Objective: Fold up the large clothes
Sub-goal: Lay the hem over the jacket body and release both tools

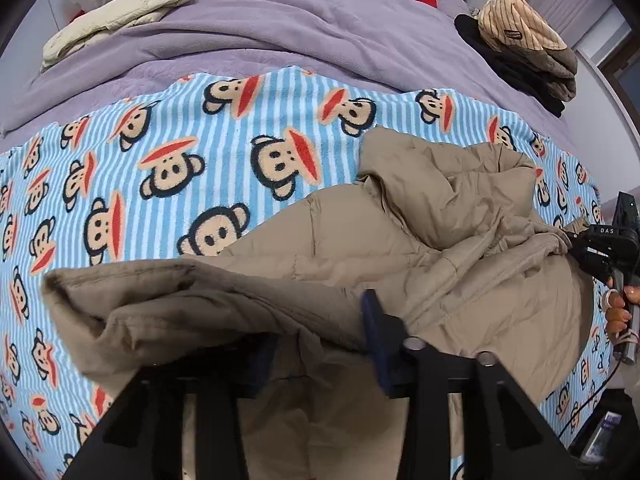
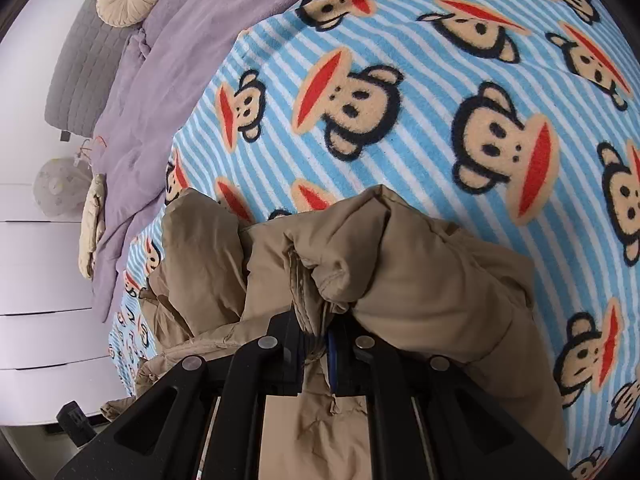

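A tan padded jacket (image 1: pixel 420 248) lies crumpled on a blue-striped monkey-print blanket (image 1: pixel 160 168) spread over the bed, beside a lilac bedcover (image 1: pixel 280 28). The left hand-held gripper (image 1: pixel 320 340) stands with jaws parted over a folded sleeve, the fabric lying between its fingers without being pinched. The right hand-held gripper (image 2: pixel 316 344) is clamped on a bunched edge of the jacket; from the left wrist view it appears at the far right, held by a hand (image 1: pixel 618 308). A cream garment (image 1: pixel 116 16) and a stack of folded clothes (image 1: pixel 528 48) rest on the lilac bedcover.
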Motion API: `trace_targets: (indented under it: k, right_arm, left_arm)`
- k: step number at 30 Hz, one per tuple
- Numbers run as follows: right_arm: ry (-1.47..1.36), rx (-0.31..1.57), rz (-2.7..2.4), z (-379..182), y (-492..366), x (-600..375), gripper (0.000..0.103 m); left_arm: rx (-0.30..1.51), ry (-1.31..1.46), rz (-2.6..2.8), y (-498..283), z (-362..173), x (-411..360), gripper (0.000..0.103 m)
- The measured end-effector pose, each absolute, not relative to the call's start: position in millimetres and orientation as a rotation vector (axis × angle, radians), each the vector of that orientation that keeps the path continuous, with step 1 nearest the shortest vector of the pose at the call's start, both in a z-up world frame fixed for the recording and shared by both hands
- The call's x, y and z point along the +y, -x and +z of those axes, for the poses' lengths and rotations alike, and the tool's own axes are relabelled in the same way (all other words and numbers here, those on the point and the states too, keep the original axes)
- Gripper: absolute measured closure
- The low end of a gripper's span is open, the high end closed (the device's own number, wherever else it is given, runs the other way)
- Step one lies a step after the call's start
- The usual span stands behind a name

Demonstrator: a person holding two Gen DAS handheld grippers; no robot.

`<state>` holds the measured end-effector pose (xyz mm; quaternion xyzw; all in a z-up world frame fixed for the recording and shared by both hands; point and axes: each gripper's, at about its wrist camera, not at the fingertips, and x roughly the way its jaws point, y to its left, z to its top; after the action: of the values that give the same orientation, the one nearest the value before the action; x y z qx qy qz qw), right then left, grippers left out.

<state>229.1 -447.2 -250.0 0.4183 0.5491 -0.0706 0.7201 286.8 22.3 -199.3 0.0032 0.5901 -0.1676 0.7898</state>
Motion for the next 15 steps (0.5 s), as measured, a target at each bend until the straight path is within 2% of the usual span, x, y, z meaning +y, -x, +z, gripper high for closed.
trace_targets:
  k: [1,2,6,8,9,10,11,12,13,14,15]
  right_arm:
    - [-0.924,1.214,-0.156,-249,-228,-447,0.094]
    - [-0.923,1.214,-0.157,-248,-228,-447,0.094]
    - [-0.911,1.202,-0.154,-234,-224,-447,0.088]
    - [-0.895,1.184,-0.144,-221,-218,-447,0.079]
    - [-0.881,1.173,-0.136,-213,-215,-446,0.061]
    - [-0.86,1.163,-0.129,-205,-211,-445,0.035]
    - [-0.831,1.146,-0.117,-194,-207,-444,0.028]
    - [-0.795,1.125,-0.095,-183,-204,-441,0.028]
    - [-0.75,1.119,-0.061,-173,-203,-436,0.03]
    - [-0.697,1.121,-0.029,-166,-203,-430,0.035]
    - [-0.625,1.128,0.002,-160,-205,-422,0.054]
  left_arm:
    - [1.245,-0.025,-0.339,-284,-194,25,0.021]
    - [1.221,-0.047,-0.316,-280,-187,27,0.006]
    - [1.155,-0.116,-0.232,-267,-167,35,0.006]
    - [1.123,-0.141,-0.216,-262,-159,37,0.006]
    - [1.108,-0.148,-0.216,-260,-156,37,0.006]
    - [1.097,-0.151,-0.22,-260,-153,39,0.006]
    - [1.092,-0.152,-0.234,-260,-152,39,0.007]
    - [1.092,-0.151,-0.267,-262,-152,37,0.012]
    - [1.094,-0.159,-0.29,-265,-154,33,0.025]
    - [1.095,-0.181,-0.293,-268,-159,28,0.028]
    - [1.094,-0.203,-0.283,-271,-167,23,0.028]
